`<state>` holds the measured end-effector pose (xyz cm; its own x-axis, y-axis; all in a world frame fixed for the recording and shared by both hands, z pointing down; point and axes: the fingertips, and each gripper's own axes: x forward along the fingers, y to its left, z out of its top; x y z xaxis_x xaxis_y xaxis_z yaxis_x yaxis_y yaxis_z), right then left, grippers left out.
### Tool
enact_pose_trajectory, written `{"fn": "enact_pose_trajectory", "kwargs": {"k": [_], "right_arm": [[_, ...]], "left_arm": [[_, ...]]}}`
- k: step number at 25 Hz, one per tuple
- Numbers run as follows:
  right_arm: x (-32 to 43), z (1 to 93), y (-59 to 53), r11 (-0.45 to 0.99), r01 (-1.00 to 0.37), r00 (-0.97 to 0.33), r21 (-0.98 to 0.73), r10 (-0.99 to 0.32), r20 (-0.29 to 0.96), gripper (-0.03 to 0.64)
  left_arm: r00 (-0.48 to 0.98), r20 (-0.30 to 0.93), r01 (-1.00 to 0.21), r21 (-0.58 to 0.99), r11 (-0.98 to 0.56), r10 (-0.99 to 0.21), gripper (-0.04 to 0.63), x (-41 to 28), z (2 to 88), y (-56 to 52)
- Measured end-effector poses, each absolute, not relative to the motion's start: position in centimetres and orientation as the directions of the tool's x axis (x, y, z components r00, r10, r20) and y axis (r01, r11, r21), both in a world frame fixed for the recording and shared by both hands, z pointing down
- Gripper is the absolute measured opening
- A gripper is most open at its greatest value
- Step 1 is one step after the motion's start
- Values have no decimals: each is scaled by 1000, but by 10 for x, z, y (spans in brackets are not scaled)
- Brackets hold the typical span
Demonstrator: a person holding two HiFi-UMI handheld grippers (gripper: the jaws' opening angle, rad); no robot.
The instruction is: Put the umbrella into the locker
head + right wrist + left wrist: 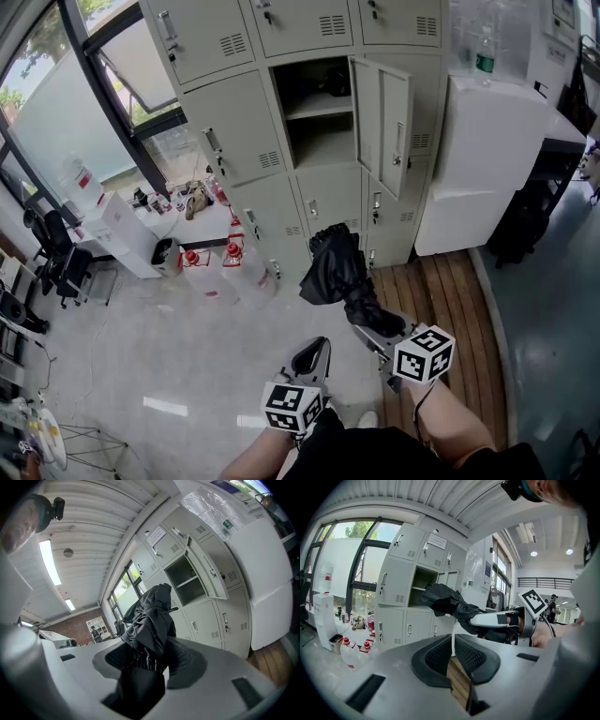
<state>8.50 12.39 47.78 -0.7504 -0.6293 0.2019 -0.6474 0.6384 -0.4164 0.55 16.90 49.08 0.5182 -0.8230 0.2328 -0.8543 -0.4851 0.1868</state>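
A black folded umbrella (pixel 336 270) sticks out ahead of my right gripper (pixel 372 331), which is shut on its lower end; its loose fabric points toward the grey lockers. In the right gripper view the umbrella (pixel 150 625) fills the space between the pads. The open locker (pixel 319 117) is straight ahead, with its door (pixel 382 122) swung out to the right and a shelf inside. My left gripper (pixel 314 354) hangs lower and to the left, shut on nothing. The left gripper view shows the umbrella (pixel 445 601) in front of the open locker (pixel 423 581).
Large water bottles with red caps (pixel 211 267) stand on the floor left of the lockers. A white cabinet (pixel 478 169) stands at the right, above a wooden floor strip (pixel 441 300). An office chair (pixel 56 253) and clutter lie along the windows at left.
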Motion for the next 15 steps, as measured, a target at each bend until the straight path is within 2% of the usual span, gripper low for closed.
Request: {"fn": "enact_pose_trajectory", "kwargs": {"k": [15], "right_arm": [[68,479,85,617,-693,-714,-373,-658,239,259]], "left_arm": [[542,236,-840,187,-509,-807,29,-16,490,131]]}}
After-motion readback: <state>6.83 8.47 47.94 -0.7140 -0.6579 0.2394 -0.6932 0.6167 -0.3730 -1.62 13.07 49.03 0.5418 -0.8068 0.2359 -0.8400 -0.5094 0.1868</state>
